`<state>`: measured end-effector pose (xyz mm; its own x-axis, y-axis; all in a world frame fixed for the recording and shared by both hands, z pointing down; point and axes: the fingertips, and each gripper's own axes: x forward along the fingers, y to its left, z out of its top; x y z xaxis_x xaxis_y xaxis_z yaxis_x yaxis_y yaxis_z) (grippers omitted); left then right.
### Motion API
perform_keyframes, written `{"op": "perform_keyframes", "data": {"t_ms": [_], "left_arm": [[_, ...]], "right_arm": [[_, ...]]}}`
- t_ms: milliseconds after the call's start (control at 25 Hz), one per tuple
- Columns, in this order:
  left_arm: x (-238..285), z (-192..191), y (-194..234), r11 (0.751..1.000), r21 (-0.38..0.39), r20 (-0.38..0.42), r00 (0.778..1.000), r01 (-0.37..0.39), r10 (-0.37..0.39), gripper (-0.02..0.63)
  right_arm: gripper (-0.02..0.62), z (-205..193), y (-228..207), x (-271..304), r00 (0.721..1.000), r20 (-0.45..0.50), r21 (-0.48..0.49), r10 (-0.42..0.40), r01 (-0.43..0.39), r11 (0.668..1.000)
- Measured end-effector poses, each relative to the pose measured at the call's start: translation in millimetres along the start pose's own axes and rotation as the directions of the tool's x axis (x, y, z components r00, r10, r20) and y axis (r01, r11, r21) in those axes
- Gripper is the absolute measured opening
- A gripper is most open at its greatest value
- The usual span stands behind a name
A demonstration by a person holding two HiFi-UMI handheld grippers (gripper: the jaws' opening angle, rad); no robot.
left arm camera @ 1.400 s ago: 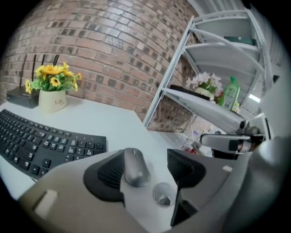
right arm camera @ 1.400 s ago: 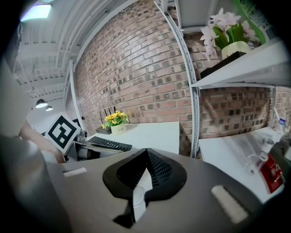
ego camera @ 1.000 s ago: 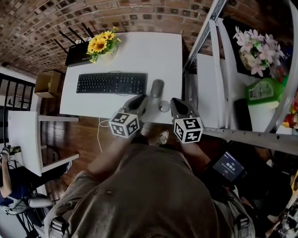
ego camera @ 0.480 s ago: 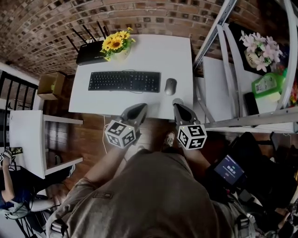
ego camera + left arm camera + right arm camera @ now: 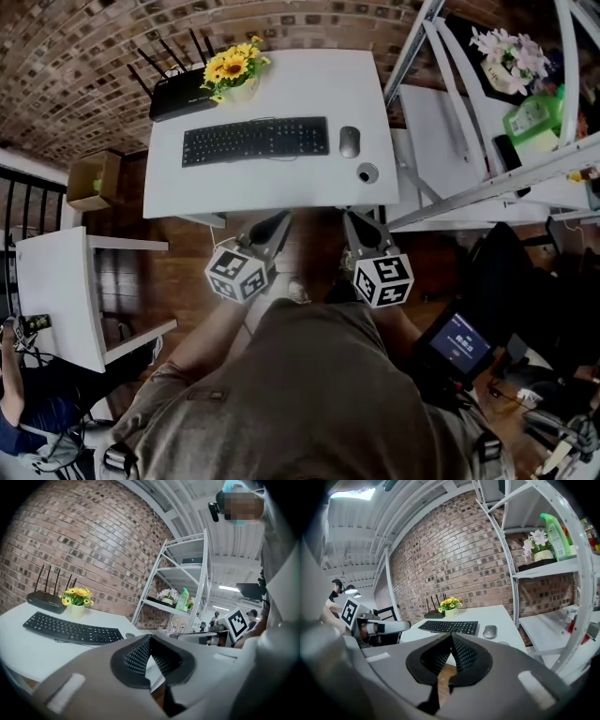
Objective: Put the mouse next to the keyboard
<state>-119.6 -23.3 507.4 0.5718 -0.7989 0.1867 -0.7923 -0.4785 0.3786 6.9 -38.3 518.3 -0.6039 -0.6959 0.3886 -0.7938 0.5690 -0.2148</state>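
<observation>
**Person, one.** Olive-brown shirt [image 5: 309, 394] fills the foreground of the head view.

**Left gripper [image 5: 280, 221], grey plastic, one.** Jaws are pressed together tip to tip with nothing between them. It is held over the brown wooden floor [image 5: 187, 267], short of the table's near edge.

**Right gripper [image 5: 355, 218], grey plastic, one.** Jaws are likewise closed to a point and empty. It sits beside the left one, also short of the edge.

**Second white table [image 5: 56, 291], one.** Stands off to the left, with another person [image 5: 28, 441] seated by it.

**White rectangular table [image 5: 272, 192], one.** Stands ahead of both grippers.

**Small round grey disc [image 5: 367, 173], one.** Lies on the table near the right front corner, between the right gripper and the mouse.

**Grey oval mouse [image 5: 349, 142], one.** Lies on the table just beside the keyboard's right end, a narrow gap between them, well apart from both grippers.

**Black flat keyboard [image 5: 255, 141], one.** Lies lengthwise across the table's middle.

**Brown cardboard box [image 5: 82, 178], one.** Sits on the floor left of the table.

**Yellow sunflowers in a white pot [image 5: 234, 70], one bunch.** Stands behind the keyboard at the far edge.

**Black router with upright antennas [image 5: 173, 96], one.** Sits just left of the pot.

**White metal shelf rack [image 5: 433, 141], one.** Stands right of the table and carries pale pink flowers [image 5: 511, 52] and a green plastic bottle [image 5: 532, 114].

**Red-brown brick wall [image 5: 94, 47].** Runs behind everything.
</observation>
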Motion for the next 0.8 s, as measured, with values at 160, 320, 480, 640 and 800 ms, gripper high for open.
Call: {"op": "perform_keyframes", "data": {"t_ms": [160,320,480,640,800], "left_arm": [[-15,-2,-7,1.000,0.008,0.021,1.000,0.005,-0.005,0.002],[-25,-1,-16,1.000,0.016,0.040,0.999,0.001,-0.002,0.002],[-33,3,-28,1.000,0.025,0.068,0.998,-0.002,0.000,0.002],[-34,4,-38,0.999,0.034,0.082,0.997,-0.002,-0.001,0.002],[-28,1,-48,1.000,0.023,0.086,0.996,-0.009,0.007,0.002]], "right_arm": [[0.012,-8,14,-12,1.000,-0.001,-0.024,0.008,-0.008,1.000],[0.012,-8,28,-19,0.999,0.007,-0.035,0.045,-0.045,0.998],[0.012,-6,40,-24,0.996,0.013,-0.065,0.088,-0.087,0.994],[0.012,0,42,-32,0.994,0.029,-0.079,0.106,-0.103,0.992],[0.011,2,31,-42,0.993,0.046,-0.055,0.108,-0.105,0.993]]}}
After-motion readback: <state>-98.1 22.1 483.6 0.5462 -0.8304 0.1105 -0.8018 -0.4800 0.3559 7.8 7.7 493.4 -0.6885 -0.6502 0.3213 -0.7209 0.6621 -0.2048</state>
